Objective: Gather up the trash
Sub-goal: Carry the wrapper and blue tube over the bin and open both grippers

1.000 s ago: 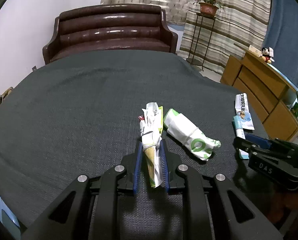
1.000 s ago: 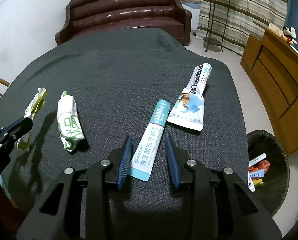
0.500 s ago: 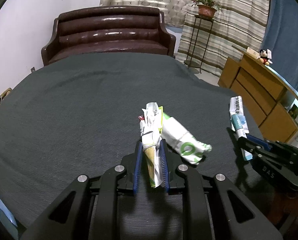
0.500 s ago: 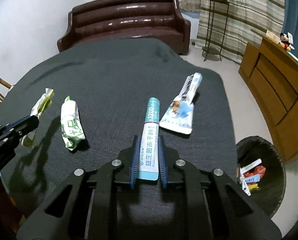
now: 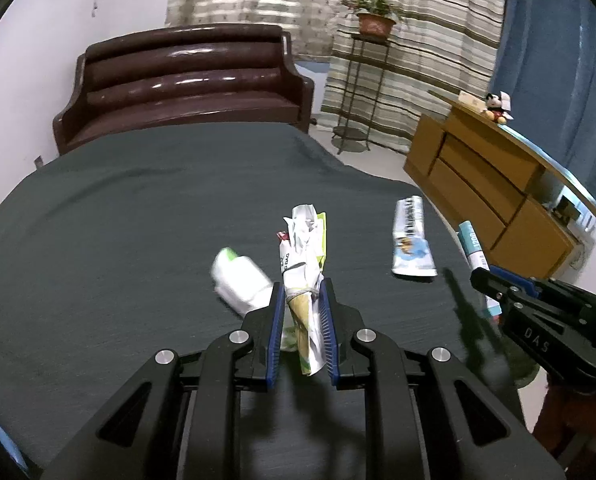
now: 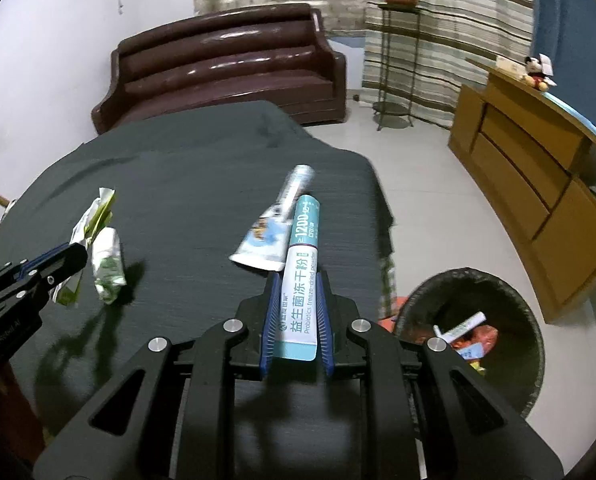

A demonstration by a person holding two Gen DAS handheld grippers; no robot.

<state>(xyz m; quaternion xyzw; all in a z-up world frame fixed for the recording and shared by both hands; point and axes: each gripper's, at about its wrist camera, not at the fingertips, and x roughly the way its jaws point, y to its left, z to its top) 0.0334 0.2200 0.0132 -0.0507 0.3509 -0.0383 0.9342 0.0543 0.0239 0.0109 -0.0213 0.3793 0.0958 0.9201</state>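
My left gripper (image 5: 301, 294) is shut on a crumpled white and green wrapper (image 5: 304, 264) and holds it above the dark table (image 5: 118, 220). My right gripper (image 6: 296, 292) is shut on a teal and white probiotics sachet (image 6: 302, 268), lifted off the table. A rolled white and green wrapper (image 5: 240, 282) lies on the table just left of my left gripper; it also shows in the right wrist view (image 6: 107, 266). A flat blue and white pouch (image 5: 412, 242) lies further right, and shows in the right wrist view (image 6: 270, 236). A black trash bin (image 6: 470, 336) with wrappers inside stands on the floor right of the table.
A brown leather sofa (image 5: 186, 80) stands behind the table. A wooden dresser (image 5: 494, 196) with a plush toy is at the right. A plant stand (image 5: 368, 76) stands by the striped curtains. The table's right edge (image 6: 382, 216) drops to a tiled floor.
My right gripper closed on the sachet and lifted it toward the right, bringing the bin into view. My left gripper rose with its wrapper and moved right, past the rolled wrapper.
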